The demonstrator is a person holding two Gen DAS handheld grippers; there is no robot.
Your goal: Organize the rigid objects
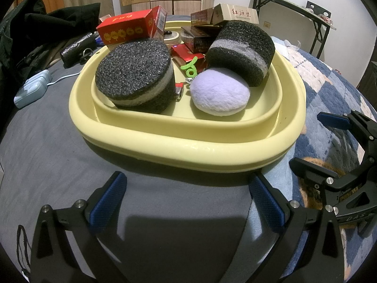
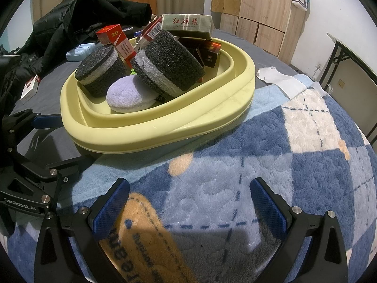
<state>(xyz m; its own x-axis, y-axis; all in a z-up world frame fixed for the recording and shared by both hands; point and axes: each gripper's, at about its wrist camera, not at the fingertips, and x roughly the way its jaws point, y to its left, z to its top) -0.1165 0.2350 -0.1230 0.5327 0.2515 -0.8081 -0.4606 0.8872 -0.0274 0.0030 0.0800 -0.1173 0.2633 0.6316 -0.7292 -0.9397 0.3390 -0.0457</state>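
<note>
Bed: one basin, two sponges, perhaps seven boxes.

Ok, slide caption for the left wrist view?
Open left hand-held gripper facing yellow basin holding foam pucks and cartons.

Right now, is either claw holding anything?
No: the left claw and the right claw are both open and empty, short of the yellow basin.

Wooden wardrobes line the far wall beside a white wall and black-legged folding table.
</note>
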